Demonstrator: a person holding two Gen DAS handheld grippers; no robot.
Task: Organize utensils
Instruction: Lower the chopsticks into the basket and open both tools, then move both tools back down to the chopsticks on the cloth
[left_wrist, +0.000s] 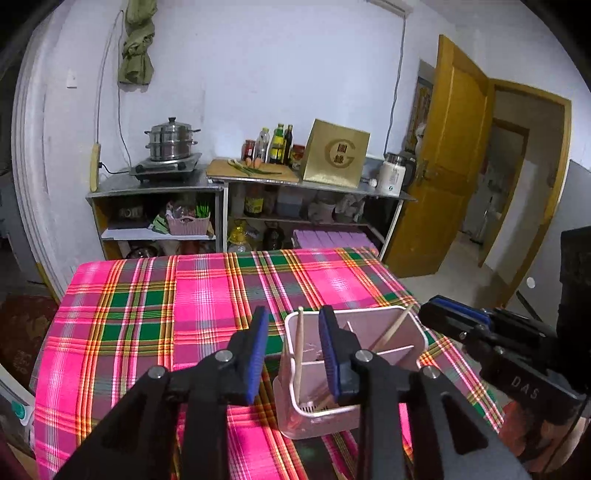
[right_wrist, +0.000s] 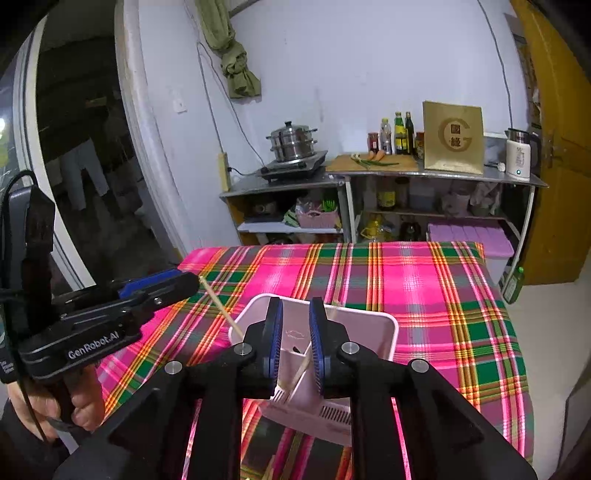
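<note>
We're right over the holder (left_wrist: 351, 373), a pale pink utensil bin standing on the plaid surface (left_wrist: 147, 295) near its front edge. The left tongs (left_wrist: 293, 354) are partly open with nothing between the pads: one finger hangs just outside the holder's left wall, the other reaches over its inside. A chopstick (left_wrist: 298, 350) stands against that left wall, and another (left_wrist: 393, 328) leans toward the far right corner.

The right tongs (right_wrist: 295, 343) are narrowly open above the holder, and a thin chopstick (right_wrist: 301, 369) slants through the gap. We can't tell whether the pads still touch it.

What worries us: the holder is light and tall, so a finger catching its rim on the way out could tip it or drag it toward the surface's edge. The leaning chopsticks could get knocked and flip out. If the slanted one snags a pad, it comes back up with the tongs.

What we can't see: the holder's bottom sits behind the tongs in both views, so its contents are unclear. The compartments are hard to sort out. In the right view a chopstick (right_wrist: 221, 306) near the holder appears to meet the left tongs' tip, though contact is uncertain.
</note>
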